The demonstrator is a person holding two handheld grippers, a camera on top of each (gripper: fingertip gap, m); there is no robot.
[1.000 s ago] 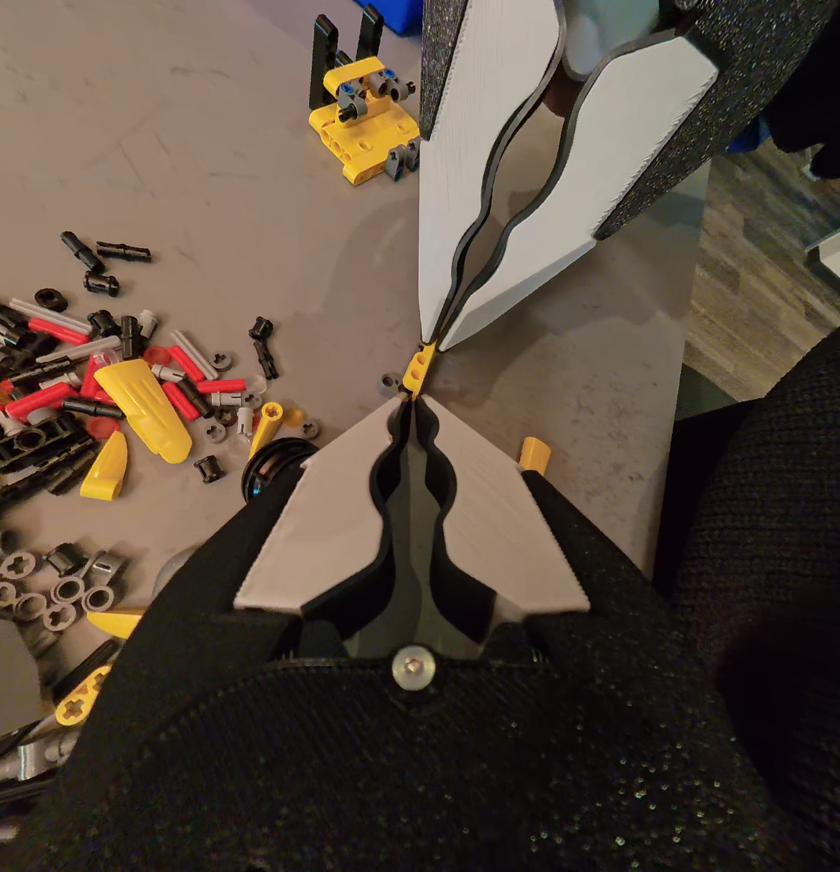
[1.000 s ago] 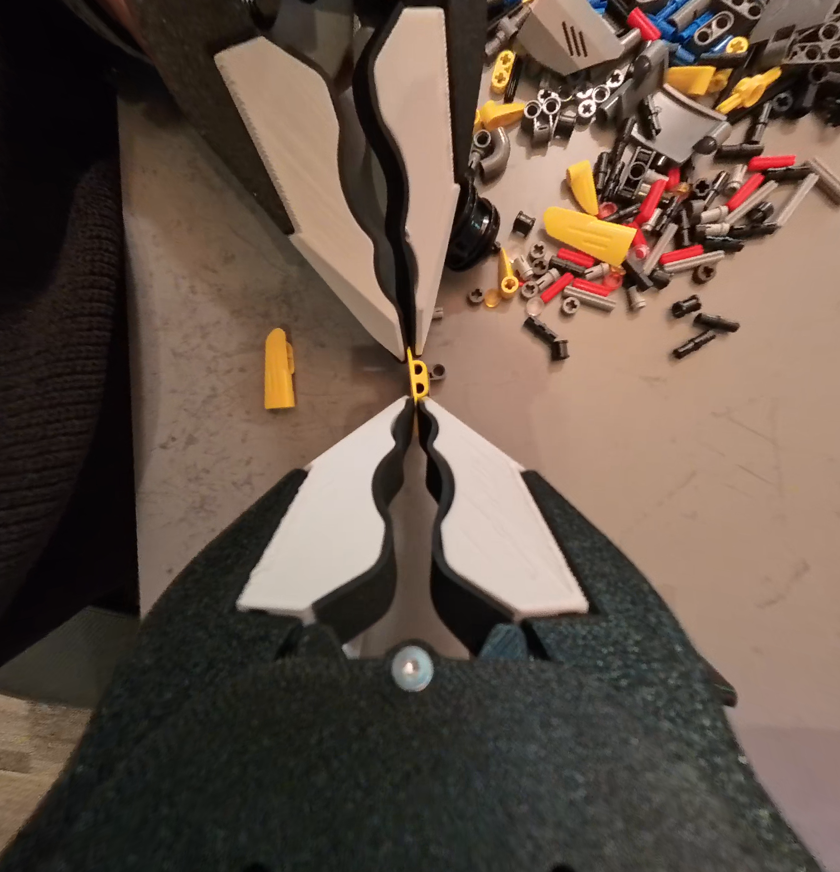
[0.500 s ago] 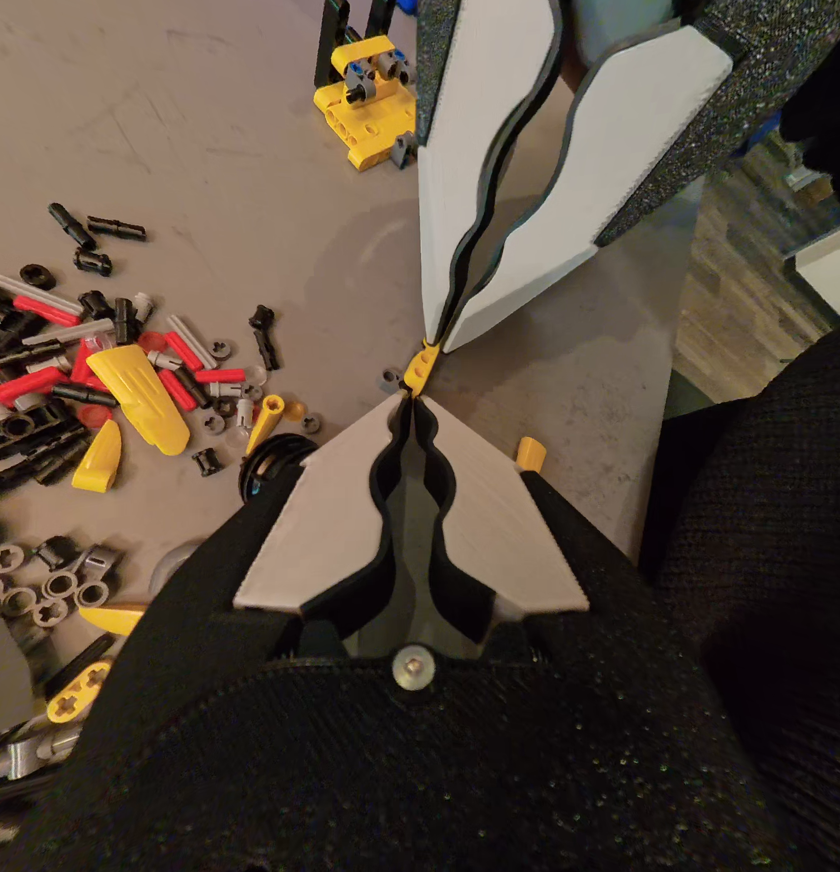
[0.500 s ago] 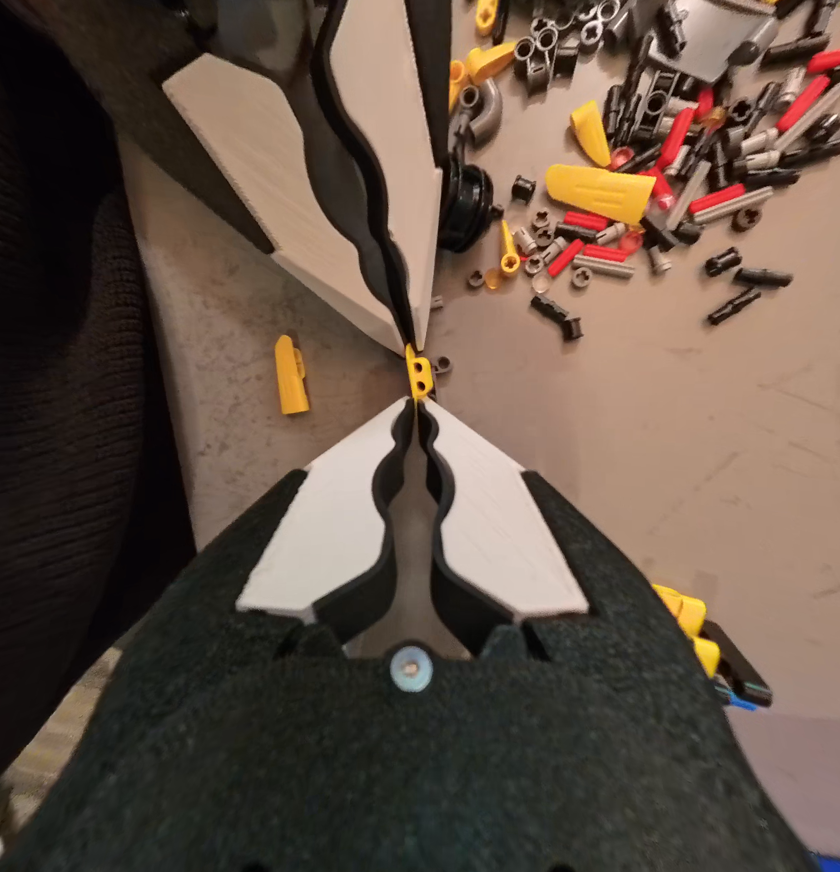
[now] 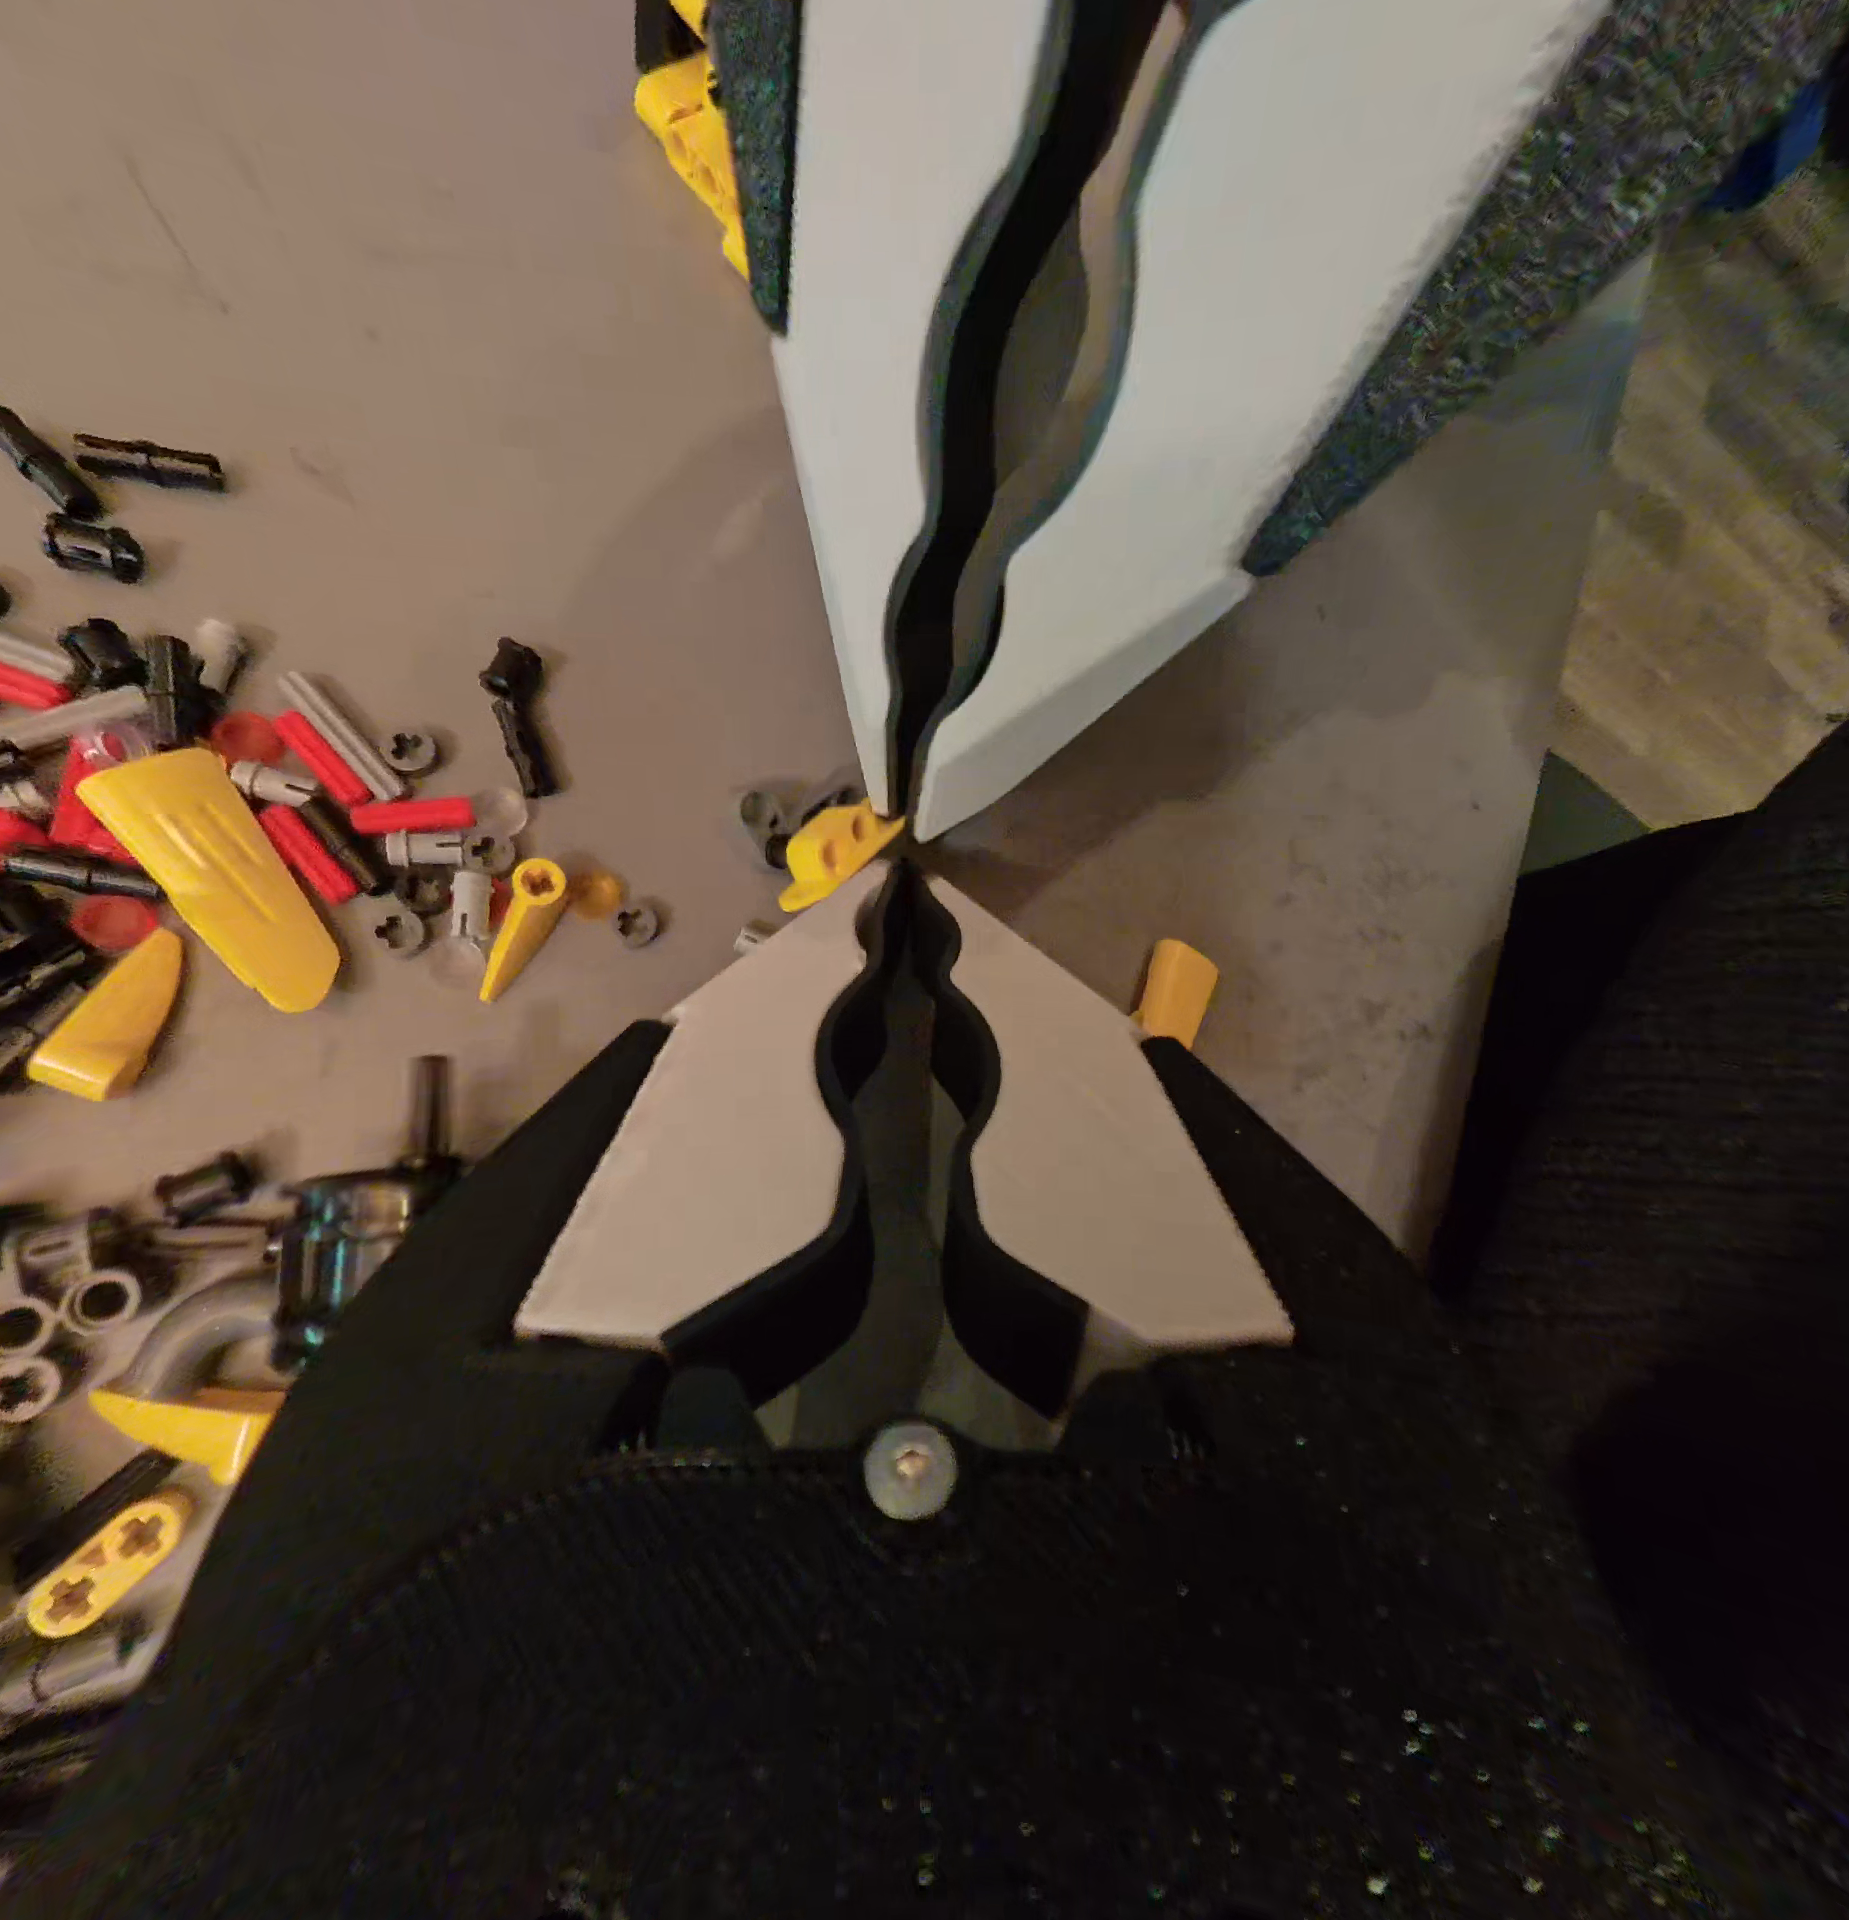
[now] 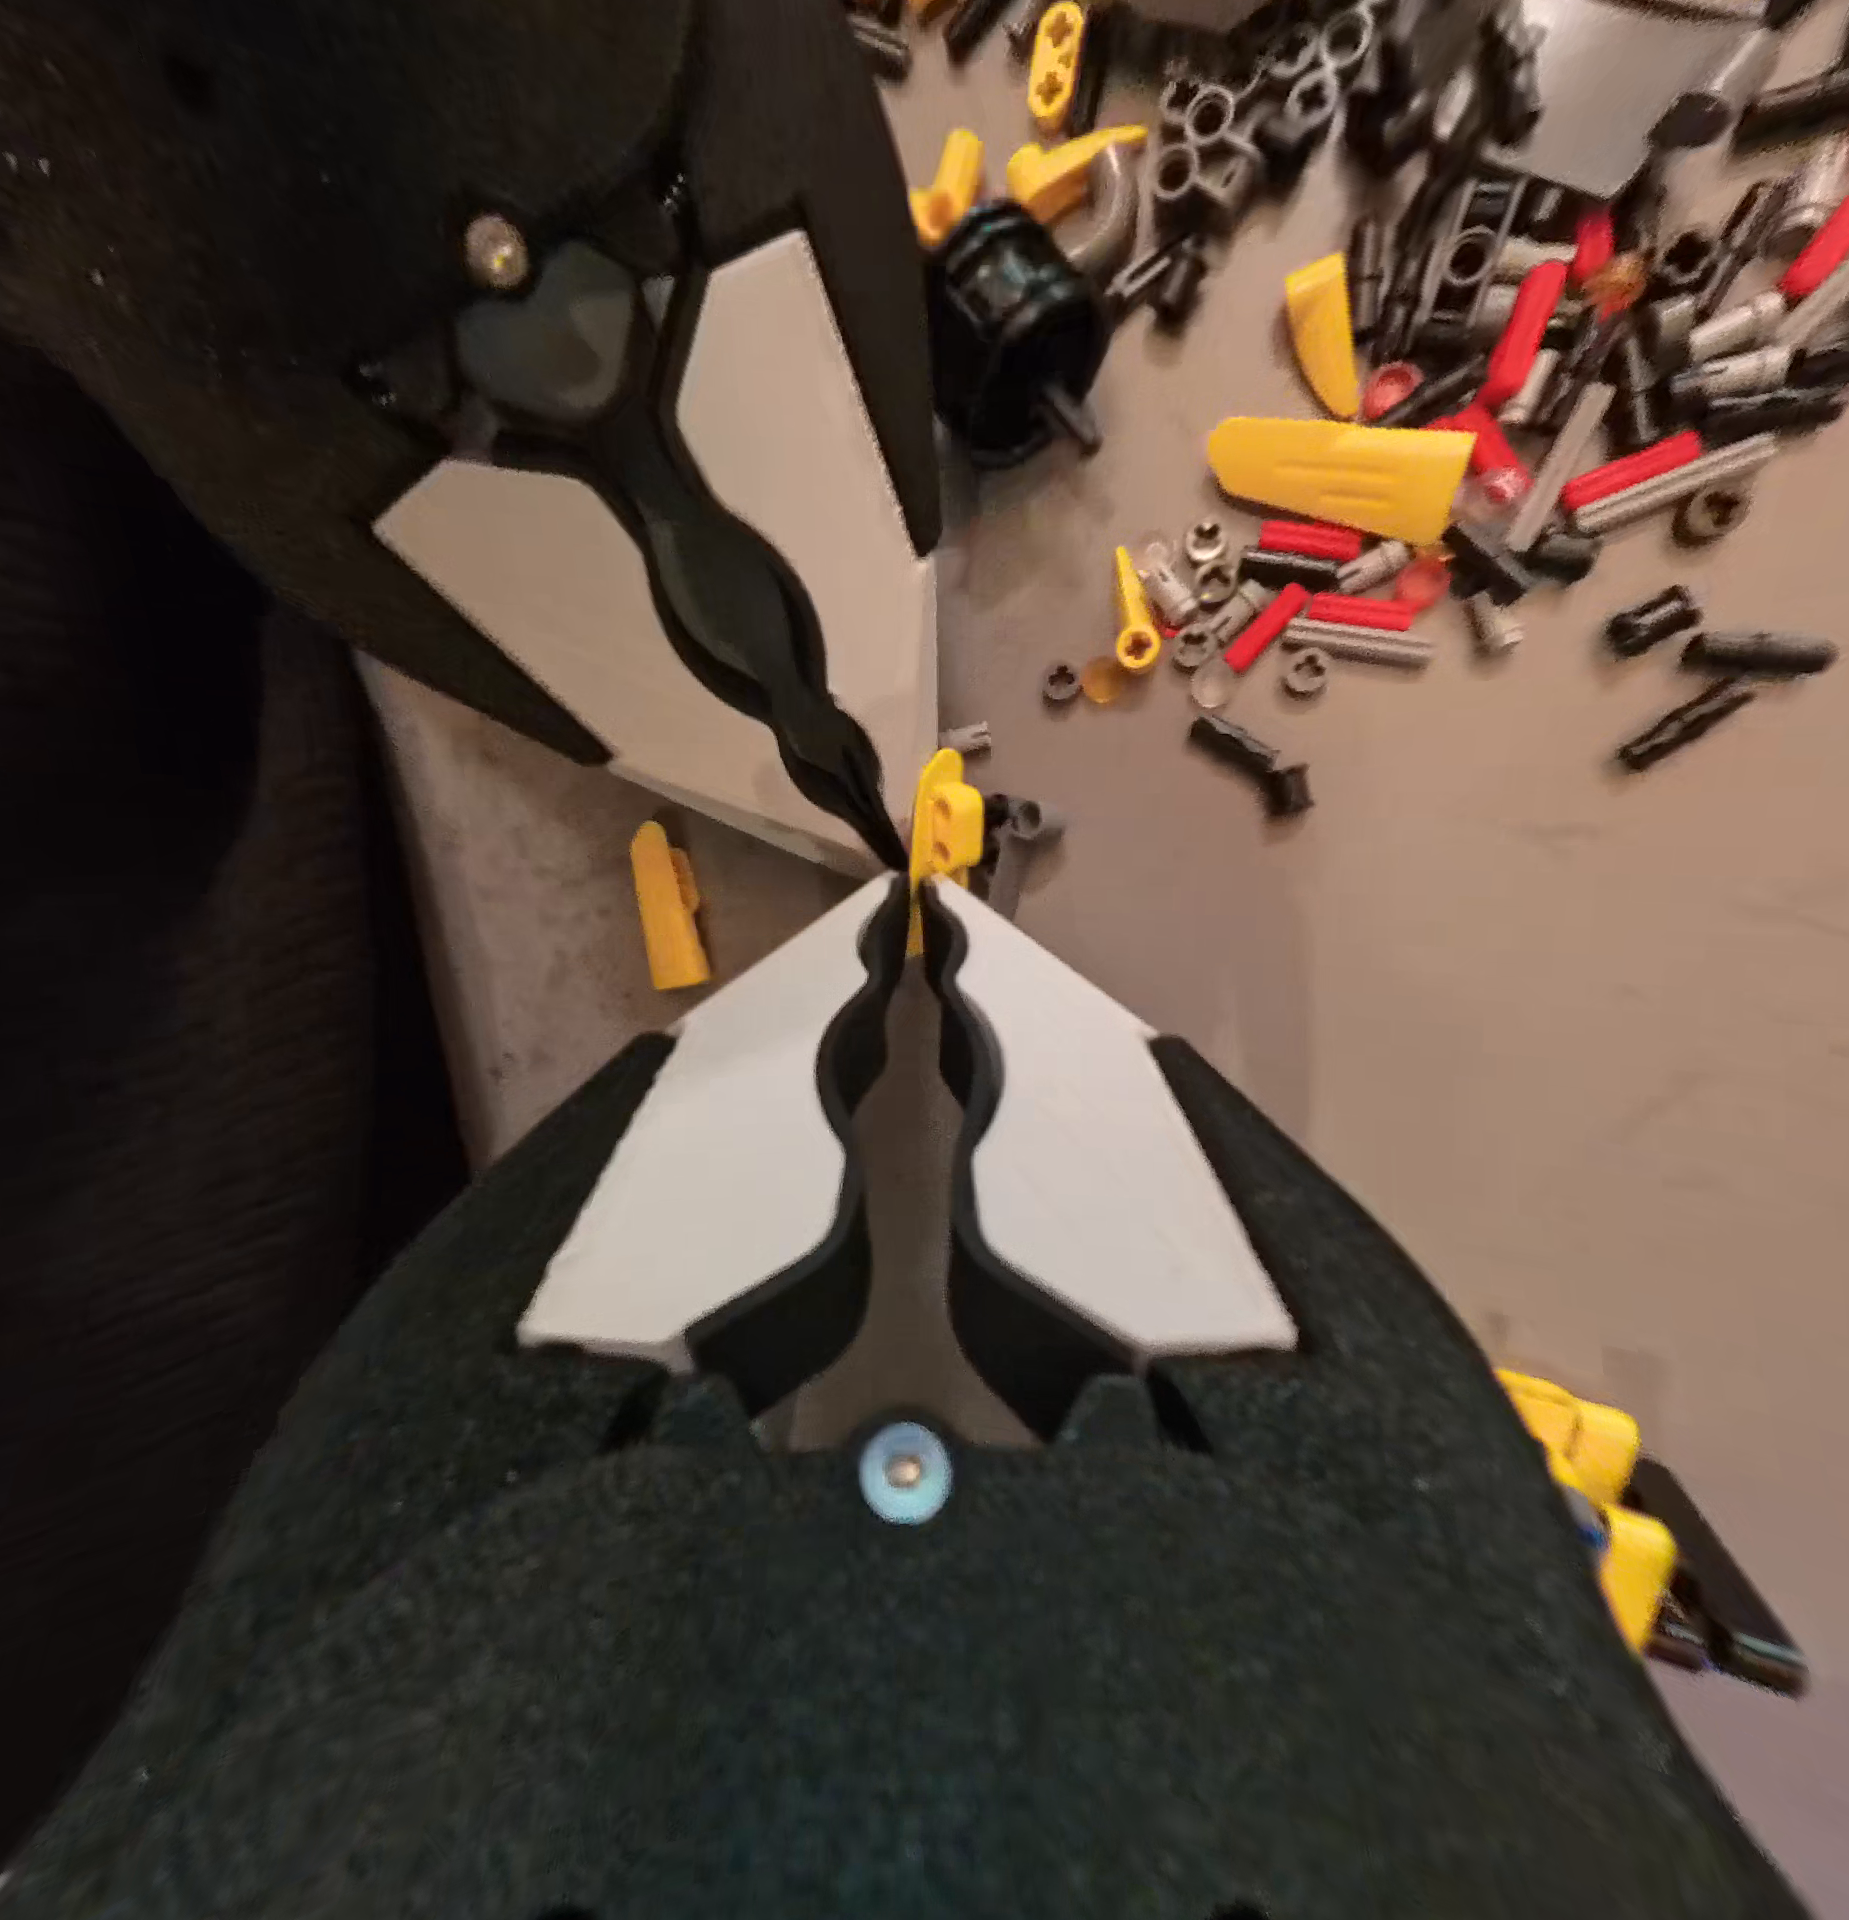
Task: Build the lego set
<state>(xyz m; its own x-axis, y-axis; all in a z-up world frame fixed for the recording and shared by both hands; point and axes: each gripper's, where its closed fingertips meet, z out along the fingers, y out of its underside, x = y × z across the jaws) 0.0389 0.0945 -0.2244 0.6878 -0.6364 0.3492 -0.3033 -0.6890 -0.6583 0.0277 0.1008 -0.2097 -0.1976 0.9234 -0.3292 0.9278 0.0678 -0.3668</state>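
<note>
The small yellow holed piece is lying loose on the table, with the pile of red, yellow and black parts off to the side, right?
Not loose: the right wrist view shows the small yellow holed piece pinched in the right claw. The pile of red, yellow and black parts is off to the side.

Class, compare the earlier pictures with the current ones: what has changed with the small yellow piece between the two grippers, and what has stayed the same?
The small yellow piece has swung from in line with both grippers to sideways, toward the pile of loose parts. The right gripper stays shut on it; the left gripper now seems shut beside it, though contact is unclear. The grippers remain tip to tip above the table.
</note>
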